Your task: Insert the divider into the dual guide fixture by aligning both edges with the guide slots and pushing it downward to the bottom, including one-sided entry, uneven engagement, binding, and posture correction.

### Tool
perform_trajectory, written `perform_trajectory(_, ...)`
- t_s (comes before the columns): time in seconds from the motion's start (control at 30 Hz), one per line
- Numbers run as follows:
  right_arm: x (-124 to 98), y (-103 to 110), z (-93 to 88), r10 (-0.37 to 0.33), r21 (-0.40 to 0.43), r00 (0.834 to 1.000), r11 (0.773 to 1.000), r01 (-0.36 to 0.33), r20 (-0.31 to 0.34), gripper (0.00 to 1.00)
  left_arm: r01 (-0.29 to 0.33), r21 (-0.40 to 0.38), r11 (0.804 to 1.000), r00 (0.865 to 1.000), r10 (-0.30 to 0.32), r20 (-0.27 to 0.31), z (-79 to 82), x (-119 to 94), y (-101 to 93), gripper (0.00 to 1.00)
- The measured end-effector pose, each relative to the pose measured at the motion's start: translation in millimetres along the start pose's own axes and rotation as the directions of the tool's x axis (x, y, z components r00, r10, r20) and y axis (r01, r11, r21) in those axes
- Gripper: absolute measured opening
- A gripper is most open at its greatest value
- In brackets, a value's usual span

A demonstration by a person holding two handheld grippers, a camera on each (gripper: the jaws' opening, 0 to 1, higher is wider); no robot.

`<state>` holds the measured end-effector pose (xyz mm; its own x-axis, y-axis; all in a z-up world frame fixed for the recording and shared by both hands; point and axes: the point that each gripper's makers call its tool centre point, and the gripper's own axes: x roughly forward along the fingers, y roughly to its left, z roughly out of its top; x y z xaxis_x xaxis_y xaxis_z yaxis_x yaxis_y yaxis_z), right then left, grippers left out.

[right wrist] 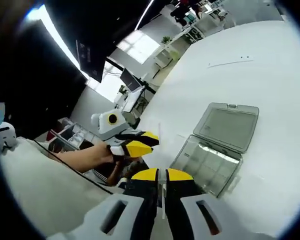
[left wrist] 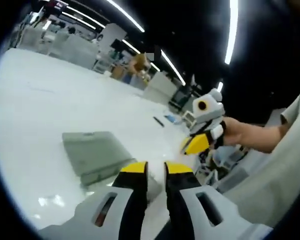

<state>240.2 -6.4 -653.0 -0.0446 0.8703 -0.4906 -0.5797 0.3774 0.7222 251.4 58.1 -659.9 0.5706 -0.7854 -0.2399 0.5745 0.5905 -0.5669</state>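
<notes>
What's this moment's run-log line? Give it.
left claw: slightly open, empty | right claw: shut on thin divider | compartment box: lid open, on table | insertion: not started

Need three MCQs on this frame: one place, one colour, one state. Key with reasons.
1. Where is the box?
A. on the table
B. in a hand
C. on a shelf

2. What colour are the gripper tips?
A. red
B. yellow
C. green

3. How is the lid?
A. shut
B. open
C. missing

Key:
1 A: the box rests flat on the white table.
2 B: the left gripper and right gripper both end in yellow.
3 B: the lid is folded back, so the compartments show.
</notes>
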Motion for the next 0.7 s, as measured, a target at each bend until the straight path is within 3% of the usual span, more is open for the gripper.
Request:
perform_trajectory(0.4, 1, -15, -4.5, -0.119, 0.029, 0.992, 0.992, 0.12, -0.042, 0.0, -0.054, 0.118, 0.992, 0.997, 0.059, -0.04, -7.8, 2, 0.4, 0.12)
perform_trajectory(0.43, 1, -18, -5.0, -0.146, 0.053, 0.988, 0.987, 0.149, -0.046, 0.0, -0.058, 0.127, 0.99, 0.997, 0.064, -0.045, -8.8, 2, 1.0, 0.12)
perform_trajectory(0.47, 1, -20, -5.0, -0.171, 0.026, 0.984, 0.985, 0.173, -0.053, 0.0, -0.059, 0.135, 0.989, 0.996, 0.067, -0.052, -10.4, 2, 0.9, 0.12)
perform_trajectory(0.63, 0, -24, -7.0, -0.212, 0.058, 0.974, 0.974, 0.217, -0.078, 0.0, -0.065, 0.15, 0.986, 0.995, 0.076, -0.068, -15.1, 1, 0.7, 0.12)
perform_trajectory(0.7, -1, -30, -9.2, -0.255, 0.057, 0.962, 0.964, 0.261, -0.101, 0.0, -0.069, 0.156, 0.985, 0.994, 0.081, -0.073, -17.0, 0, 1.1, 0.12)
